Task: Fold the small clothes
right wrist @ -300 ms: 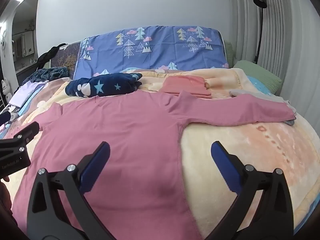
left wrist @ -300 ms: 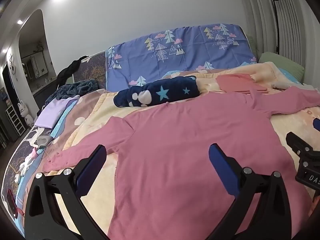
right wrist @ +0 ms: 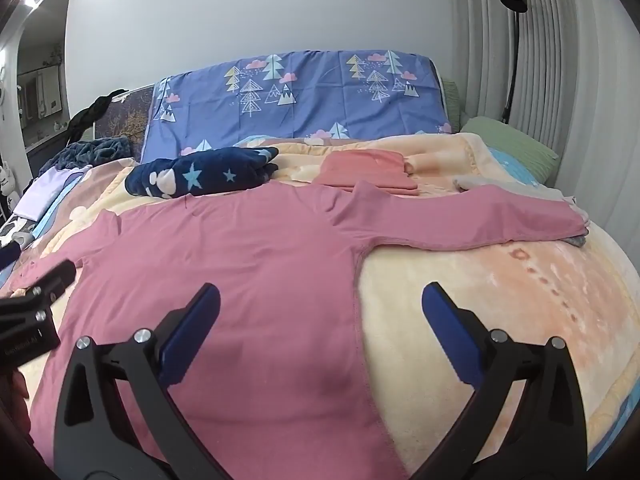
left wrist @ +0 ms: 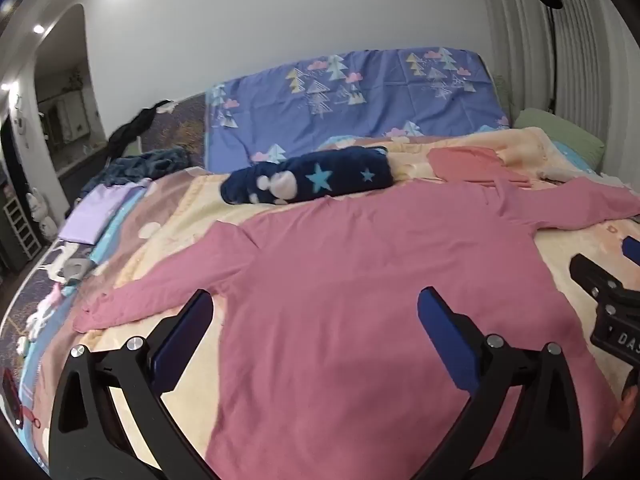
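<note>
A pink long-sleeved shirt [left wrist: 360,280] lies spread flat on the bed, both sleeves out to the sides; it also shows in the right wrist view [right wrist: 240,272]. My left gripper [left wrist: 316,320] is open and empty, held above the shirt's lower left part. My right gripper [right wrist: 320,316] is open and empty, above the shirt's right side seam. Each gripper shows at the edge of the other's view: the right one [left wrist: 600,300] and the left one [right wrist: 36,300].
A peach blanket [right wrist: 500,300] covers the bed. A rolled navy star-print garment [left wrist: 312,180] and a folded pink garment [right wrist: 368,168] lie beyond the shirt. A lilac folded cloth [left wrist: 100,212] lies at the left, a green pillow [right wrist: 512,140] at the right.
Both views have shifted slightly; the grippers stay open and the shirt has not moved.
</note>
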A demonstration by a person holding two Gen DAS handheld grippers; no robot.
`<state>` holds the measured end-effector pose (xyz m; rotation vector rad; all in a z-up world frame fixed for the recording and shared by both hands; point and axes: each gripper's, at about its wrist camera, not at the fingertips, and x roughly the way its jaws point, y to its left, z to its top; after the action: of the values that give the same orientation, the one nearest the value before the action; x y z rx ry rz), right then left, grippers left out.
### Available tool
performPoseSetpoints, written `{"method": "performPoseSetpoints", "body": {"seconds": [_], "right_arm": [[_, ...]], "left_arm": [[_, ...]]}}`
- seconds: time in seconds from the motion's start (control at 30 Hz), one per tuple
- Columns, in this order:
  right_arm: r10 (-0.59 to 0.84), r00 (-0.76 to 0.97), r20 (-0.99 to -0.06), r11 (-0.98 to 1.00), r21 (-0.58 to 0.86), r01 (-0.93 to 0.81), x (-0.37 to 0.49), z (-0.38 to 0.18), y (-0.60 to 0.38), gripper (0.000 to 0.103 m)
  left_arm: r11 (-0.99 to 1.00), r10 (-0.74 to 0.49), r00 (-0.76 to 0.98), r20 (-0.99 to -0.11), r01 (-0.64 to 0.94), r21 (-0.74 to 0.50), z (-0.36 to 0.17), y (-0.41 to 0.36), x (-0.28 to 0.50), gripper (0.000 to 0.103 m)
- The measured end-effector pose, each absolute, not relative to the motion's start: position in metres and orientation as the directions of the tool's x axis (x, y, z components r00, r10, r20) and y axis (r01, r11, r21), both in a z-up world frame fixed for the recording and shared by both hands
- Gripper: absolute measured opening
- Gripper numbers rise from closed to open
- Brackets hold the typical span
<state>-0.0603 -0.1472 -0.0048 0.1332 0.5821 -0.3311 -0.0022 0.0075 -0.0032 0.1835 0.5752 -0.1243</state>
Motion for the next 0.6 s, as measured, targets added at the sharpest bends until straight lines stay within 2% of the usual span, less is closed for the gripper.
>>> {"method": "performPoseSetpoints", "body": {"seconds": [0.1, 0.2, 0.33, 0.43, 0.6], "right_arm": [[-0.265, 0.784, -0.562, 0.940, 0.033, 0.341, -0.060, -0.006, -0.149, 0.101], [-0.269, 0.781, -0.564, 0.938, 0.031, 0.345, -0.060, -0.006, -0.150, 0.101], [-0.273, 0.777, -0.568, 0.934, 0.039, 0.356, -0.060, -0.007, -0.153, 0.101], [-0.270, 0.775, -0.572, 0.932, 0.046, 0.359, -0.061, -0.008, -0.154, 0.101], [-0.269, 0.770, -0.579, 0.934, 0.038, 0.354, -0.059, -0.010, -0.152, 0.101]], "left_arm": [[0.972, -0.147, 0.821, -0.552, 0.224, 0.074, -0.003, 0.010, -0.007, 0.102], [0.955, -0.246, 0.827, -0.505, 0.294, 0.018, -0.003, 0.016, -0.015, 0.102], [0.964, -0.228, 0.836, -0.500, 0.265, 0.004, -0.009, 0.014, -0.012, 0.102], [0.965, -0.169, 0.831, -0.530, 0.249, 0.083, -0.014, 0.008, -0.011, 0.102], [0.950, -0.237, 0.781, -0.577, 0.310, 0.029, -0.018, 0.005, -0.010, 0.102]]}}
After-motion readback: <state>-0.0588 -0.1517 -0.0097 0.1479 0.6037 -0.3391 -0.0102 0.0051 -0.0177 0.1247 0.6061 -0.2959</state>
